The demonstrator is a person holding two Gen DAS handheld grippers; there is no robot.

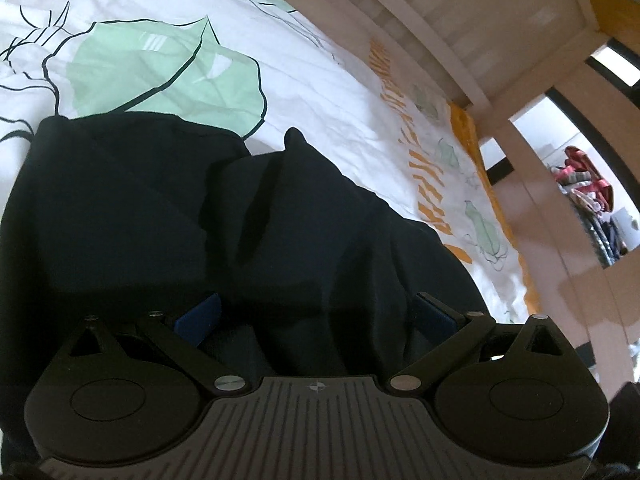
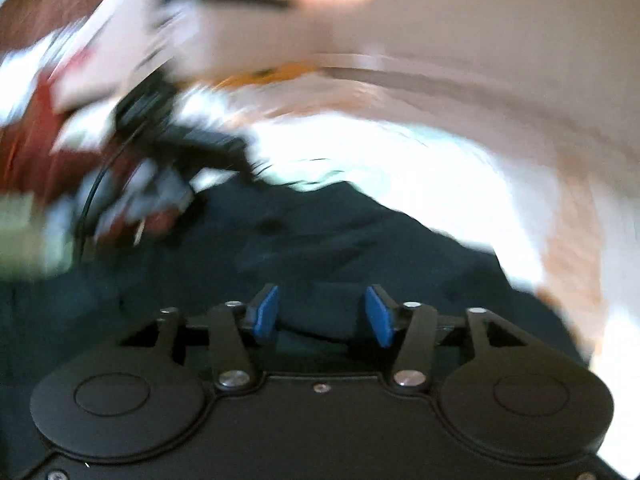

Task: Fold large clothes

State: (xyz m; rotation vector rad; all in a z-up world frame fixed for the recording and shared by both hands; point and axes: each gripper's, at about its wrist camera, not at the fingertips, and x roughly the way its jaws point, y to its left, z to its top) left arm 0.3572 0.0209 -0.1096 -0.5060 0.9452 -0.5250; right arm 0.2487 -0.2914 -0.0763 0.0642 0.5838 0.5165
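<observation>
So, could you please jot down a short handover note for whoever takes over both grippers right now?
Left gripper: open wide, with the dark garment bunched between its pads but not clamped.
Right gripper: open, a fold of the same garment between its pads; that view is motion-blurred.
The garment lies crumpled on the leaf-print bedsheet, near the wooden bed frame.
Done: no neat fold is visible.
Left: grip the garment, spread it flat, then fold it.
</observation>
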